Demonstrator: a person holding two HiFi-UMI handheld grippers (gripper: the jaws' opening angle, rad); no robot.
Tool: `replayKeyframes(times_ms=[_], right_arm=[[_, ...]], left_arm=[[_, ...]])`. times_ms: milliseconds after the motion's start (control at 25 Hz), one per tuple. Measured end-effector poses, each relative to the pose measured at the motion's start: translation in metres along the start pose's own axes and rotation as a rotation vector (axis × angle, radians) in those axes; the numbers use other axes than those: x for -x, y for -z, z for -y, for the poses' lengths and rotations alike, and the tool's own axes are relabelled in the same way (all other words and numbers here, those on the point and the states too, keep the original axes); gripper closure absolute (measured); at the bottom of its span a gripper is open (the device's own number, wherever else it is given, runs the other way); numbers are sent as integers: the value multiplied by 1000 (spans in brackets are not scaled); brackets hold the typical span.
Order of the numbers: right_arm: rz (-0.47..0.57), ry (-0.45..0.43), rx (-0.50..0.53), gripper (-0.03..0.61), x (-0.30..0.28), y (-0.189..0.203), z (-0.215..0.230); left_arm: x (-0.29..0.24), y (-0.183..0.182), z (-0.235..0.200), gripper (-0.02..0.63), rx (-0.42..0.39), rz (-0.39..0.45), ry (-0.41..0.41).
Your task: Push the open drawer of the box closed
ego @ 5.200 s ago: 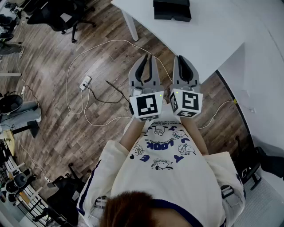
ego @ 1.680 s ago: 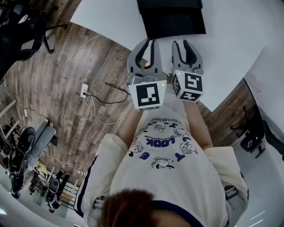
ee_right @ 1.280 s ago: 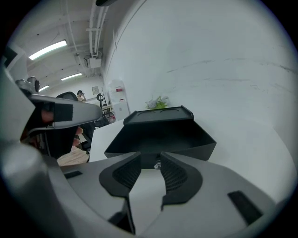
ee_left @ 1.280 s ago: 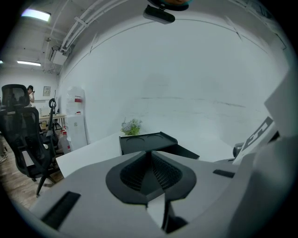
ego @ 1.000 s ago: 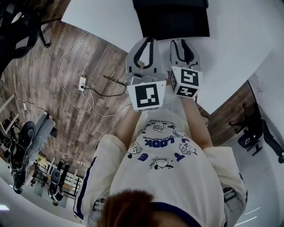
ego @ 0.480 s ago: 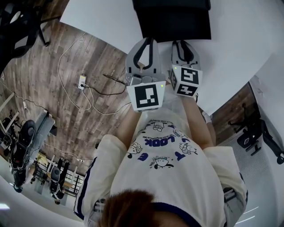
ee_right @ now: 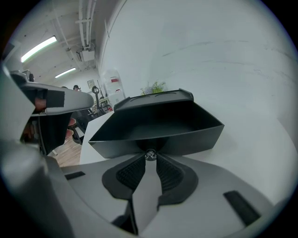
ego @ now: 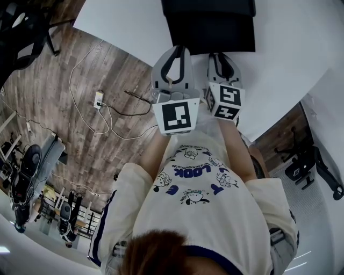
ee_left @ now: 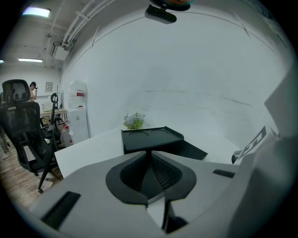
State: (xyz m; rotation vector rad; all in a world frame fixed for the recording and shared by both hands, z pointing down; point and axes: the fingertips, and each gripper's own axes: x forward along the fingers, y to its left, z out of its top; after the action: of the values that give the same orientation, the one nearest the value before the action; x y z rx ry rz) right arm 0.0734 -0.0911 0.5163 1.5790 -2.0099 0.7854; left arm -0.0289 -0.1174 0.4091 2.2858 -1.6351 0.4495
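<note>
1. Box [ego: 208,6]: black, standing on the white desk [ego: 290,37], set back from the near edge. In the left gripper view its top [ee_left: 151,135] is a shallow tray with a raised rim and two round recesses.
2. Drawer [ee_right: 186,139]: open, drawn out toward the desk's near edge. The walls are black and plain, and the interior is dark, with no contents visible. A small round knob [ee_right: 150,155] sits at the middle of the front wall.
3. Right gripper [ee_right: 150,159]: jaws drawn together. The tips are at the knob, either touching it or just short of it; I cannot tell which.
4. Left gripper [ee_left: 150,157]: jaws together with nothing between them. It is held just beside the right gripper, over the near edge of the desk, short of the box.
5. Surroundings: a small plant [ee_left: 134,121] stands at the desk's far edge behind the box. An office chair [ee_left: 23,125] stands on the floor off the left edge.
</note>
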Motion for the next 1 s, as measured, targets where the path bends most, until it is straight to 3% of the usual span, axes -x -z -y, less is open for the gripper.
replayKeyframes(times_ms=[1000], right_arm=[[42,-43,-55,492,-9,-18,-7]], left_arm=[[-6,-5,-6,571,16,7,-28]])
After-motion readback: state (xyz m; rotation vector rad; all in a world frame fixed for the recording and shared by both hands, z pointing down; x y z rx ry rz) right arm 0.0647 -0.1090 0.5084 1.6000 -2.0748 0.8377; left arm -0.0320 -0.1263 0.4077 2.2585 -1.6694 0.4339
